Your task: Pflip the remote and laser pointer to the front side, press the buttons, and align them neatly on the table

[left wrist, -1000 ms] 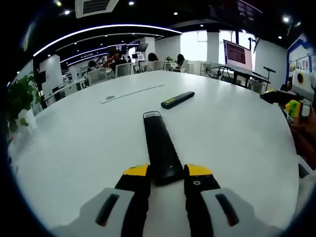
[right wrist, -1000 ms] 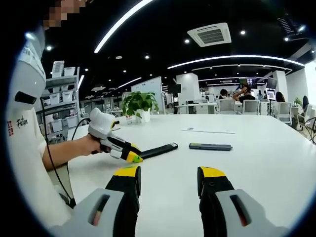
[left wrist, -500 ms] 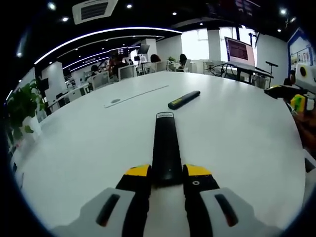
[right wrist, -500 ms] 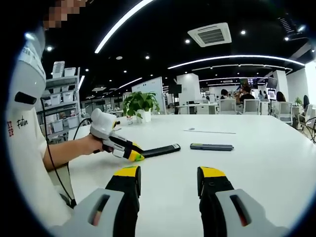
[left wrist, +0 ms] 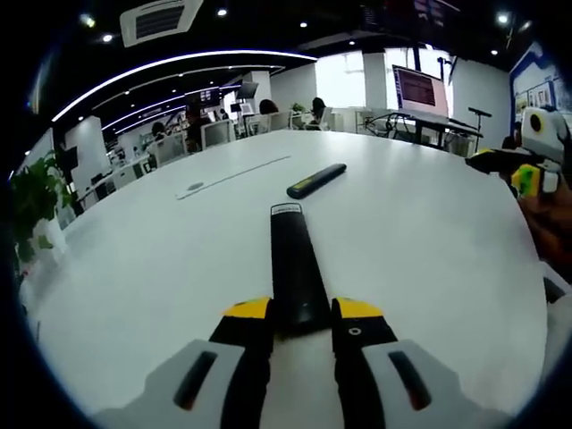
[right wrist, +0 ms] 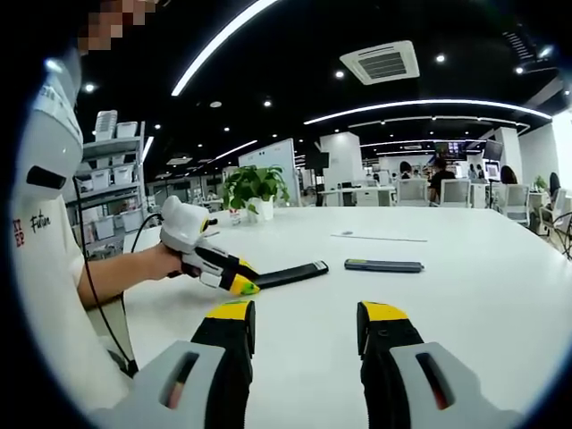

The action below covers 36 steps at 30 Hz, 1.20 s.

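At frame centre, the left gripper clamps the black remote's near end, hiding it; its buttons are unreadable. The laser pointer lies beyond on the table. The right gripper hangs released, grasping nothing.

Left tool clamped, right tool agape
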Tool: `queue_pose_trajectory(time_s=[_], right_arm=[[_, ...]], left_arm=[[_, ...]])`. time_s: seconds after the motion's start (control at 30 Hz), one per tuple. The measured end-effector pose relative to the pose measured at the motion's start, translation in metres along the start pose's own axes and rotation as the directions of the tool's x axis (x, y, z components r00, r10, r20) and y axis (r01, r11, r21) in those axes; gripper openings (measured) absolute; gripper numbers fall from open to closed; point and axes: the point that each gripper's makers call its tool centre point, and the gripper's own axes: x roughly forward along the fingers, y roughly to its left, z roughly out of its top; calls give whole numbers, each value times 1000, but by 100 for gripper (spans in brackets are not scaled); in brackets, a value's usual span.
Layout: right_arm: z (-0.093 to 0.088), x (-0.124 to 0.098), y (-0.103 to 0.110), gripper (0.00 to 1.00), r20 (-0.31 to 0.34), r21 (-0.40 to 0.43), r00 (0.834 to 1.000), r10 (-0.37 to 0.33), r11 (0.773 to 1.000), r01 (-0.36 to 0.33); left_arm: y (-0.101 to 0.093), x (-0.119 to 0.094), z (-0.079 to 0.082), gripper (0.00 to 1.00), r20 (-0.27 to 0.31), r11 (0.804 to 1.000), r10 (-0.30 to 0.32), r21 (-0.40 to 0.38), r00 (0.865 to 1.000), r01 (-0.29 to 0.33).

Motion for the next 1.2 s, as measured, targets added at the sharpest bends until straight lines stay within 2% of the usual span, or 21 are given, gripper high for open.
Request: queue_pose_trajectory(time_s=[0.3, 0.43, 0.63, 0.77, 0.87, 1.03, 1.2], right_arm=[[-1, 0, 1, 48, -5, -2, 1000, 0, 1000, 0], [-2, 5, 2, 48, -2, 9, 1000, 7, 1000, -7], [0, 7, 5, 48, 0, 1, 1000, 22, 1000, -22], [-3, 5, 2, 48, -1, 9, 1000, 17, 1000, -17], [-4, 4, 1, 48, -2, 11, 1000, 16, 1000, -16], [-3, 3, 1, 48, 5, 15, 1000, 15, 1000, -15], [-3, 2, 0, 48, 9, 17, 1000, 16, 1000, -16]], left_arm=[[-11, -3, -2, 28, 2, 998, -52, 19, 999, 52], [-5, -4, -6, 28, -16, 996, -37, -78, 999, 35], [-1, -6, -7, 27, -25, 998, 0, -62, 1000, -2], [-2, -7, -7, 27, -27, 999, 2, -44, 1000, -3], [-7, -8, -8, 27, -36, 998, -5, -64, 999, 2], [-6, -9, -8, 26, -25, 999, 5, -41, 1000, -6], [-9, -8, -7, 26, -25, 1000, -15, -9, 1000, 15]])
